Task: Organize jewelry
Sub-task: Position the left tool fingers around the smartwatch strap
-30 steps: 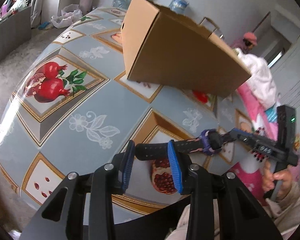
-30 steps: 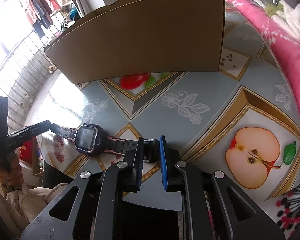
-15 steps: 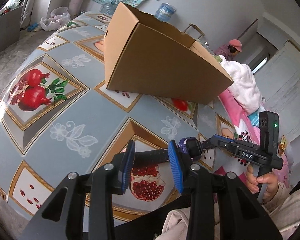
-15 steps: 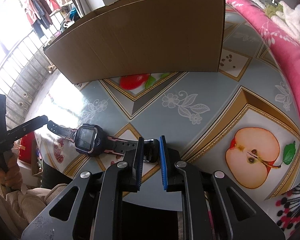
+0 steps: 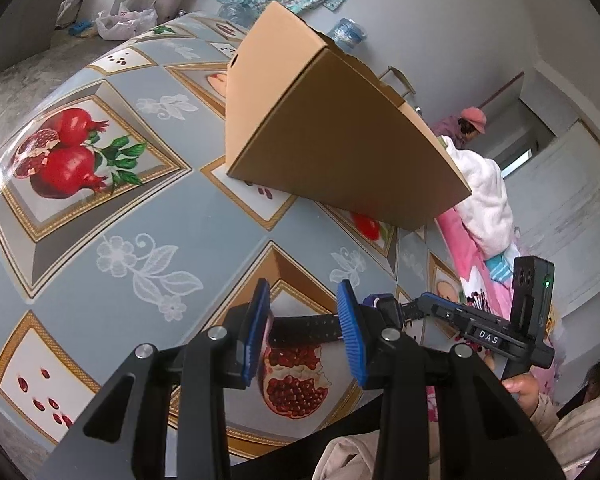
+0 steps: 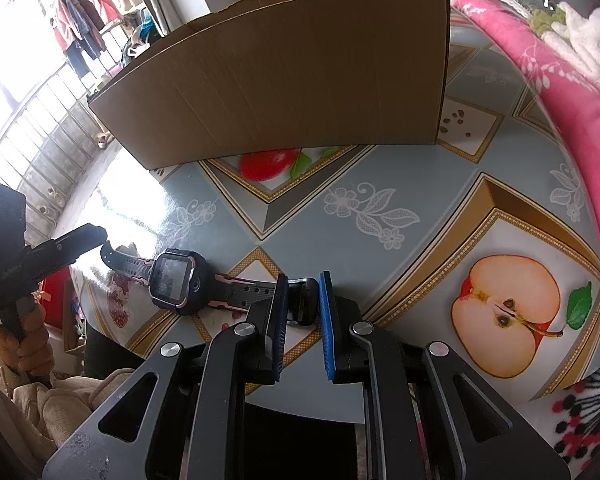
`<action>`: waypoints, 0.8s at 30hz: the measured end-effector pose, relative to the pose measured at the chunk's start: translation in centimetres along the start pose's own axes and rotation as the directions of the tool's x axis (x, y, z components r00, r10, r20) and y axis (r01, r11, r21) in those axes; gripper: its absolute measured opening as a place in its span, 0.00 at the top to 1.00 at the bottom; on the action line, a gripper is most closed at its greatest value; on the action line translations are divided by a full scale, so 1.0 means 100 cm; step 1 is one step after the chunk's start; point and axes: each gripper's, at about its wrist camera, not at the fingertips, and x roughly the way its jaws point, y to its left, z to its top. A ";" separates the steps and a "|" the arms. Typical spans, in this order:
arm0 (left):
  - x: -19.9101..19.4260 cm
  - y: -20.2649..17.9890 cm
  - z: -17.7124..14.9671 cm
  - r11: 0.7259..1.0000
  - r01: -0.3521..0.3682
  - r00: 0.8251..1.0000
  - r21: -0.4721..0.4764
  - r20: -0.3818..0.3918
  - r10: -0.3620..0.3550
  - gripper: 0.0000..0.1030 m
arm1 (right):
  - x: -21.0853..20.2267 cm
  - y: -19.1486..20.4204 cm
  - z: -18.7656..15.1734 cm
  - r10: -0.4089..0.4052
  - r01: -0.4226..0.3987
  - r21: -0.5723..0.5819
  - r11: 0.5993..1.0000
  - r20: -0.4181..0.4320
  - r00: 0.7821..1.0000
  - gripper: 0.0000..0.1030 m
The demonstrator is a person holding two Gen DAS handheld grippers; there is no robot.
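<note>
Two tools share one item. Your right tool (image 6: 303,322) is clamped on the buckle end of the watch (image 6: 176,285), blue pads pressed against the black strap. Your left tool (image 5: 303,330) stands partly apart around the other strap end; its left pad seems to meet the strap tip, but you cannot tell from either view whether the right pad presses it or stands just behind it.

Location of the watch: at the near edge of the counter (image 6: 420,184), stretched between both tools, its dark case with pink trim facing up. Whether it rests on the patterned cloth or hangs just above it is hard to make out. In the left wrist view the case is mostly hidden behind the tool's right finger.

One cardboard box (image 6: 292,76) stands farther back on the counter, open at the top; its contents are not visible from either camera.

One pink blanket (image 6: 560,92) lies along the counter's right side, cut off by the lens edge.

Your hand (image 6: 24,336) on the left tool's handle shows only in part, with a pale sleeve below it.
</note>
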 end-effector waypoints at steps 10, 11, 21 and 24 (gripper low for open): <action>0.008 0.005 -0.004 0.998 0.051 0.998 -0.042 -0.031 -0.052 0.67 | -0.001 0.000 0.000 0.000 0.000 0.001 1.000 0.001 1.000 0.87; 0.009 0.002 -0.005 0.998 0.043 0.998 -0.034 -0.039 -0.045 0.67 | -0.001 0.000 0.000 -0.001 0.001 0.002 1.000 0.001 1.000 0.87; 0.004 -0.014 -0.006 0.995 -0.082 0.997 0.057 0.000 0.082 0.67 | -0.001 0.001 0.000 -0.001 0.001 0.004 1.000 0.002 1.000 0.87; -0.001 -0.006 -0.005 0.995 -0.095 0.995 0.026 0.019 0.094 0.67 | -0.001 0.001 0.001 -0.001 0.001 0.003 1.000 0.003 1.000 0.87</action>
